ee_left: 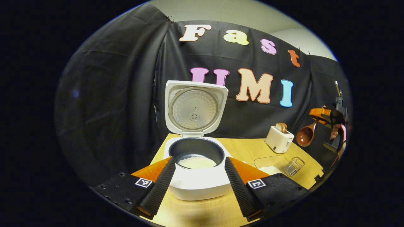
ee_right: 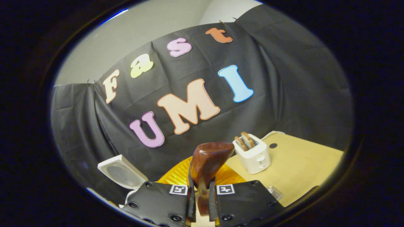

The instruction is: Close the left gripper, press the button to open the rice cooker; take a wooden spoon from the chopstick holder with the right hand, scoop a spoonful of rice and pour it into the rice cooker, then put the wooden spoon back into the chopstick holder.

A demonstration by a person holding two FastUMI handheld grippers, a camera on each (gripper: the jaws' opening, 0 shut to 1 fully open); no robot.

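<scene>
Now, in the left gripper view, the left gripper (ee_left: 198, 186) has its two fingers spread wide apart, holding nothing, one on each side of the rice cooker (ee_left: 197, 170). The cooker stands at the near left part of the table (ee_left: 249, 148), just ahead of these fingers. Its lid (ee_left: 194, 108) is up and upright, so the button step looks finished. White rice lies already at the bottom of the dark inner pot. Farther off to the right, high above the right edge of the table, the right gripper (ee_left: 328, 118) carries the wooden spoon (ee_left: 306, 134); the bowl of the spoon hangs down and toward the cooker, and I see no rice in it. Below it, near the right front edge, stand a clear tray with rice (ee_left: 268, 165) and a small glass holder (ee_left: 294, 165); the toaster (ee_left: 279, 138) is behind them.

In the right gripper view, the fingers of the right gripper are closed on the handle of the spoon, which runs forward along them with the bowl up in front. The toaster stands on the table to the right, and the open lid is low at the left.

I judge that the spoon must next go down into the tray, which lies below and between the two grippers, nearer to the right one.
</scene>
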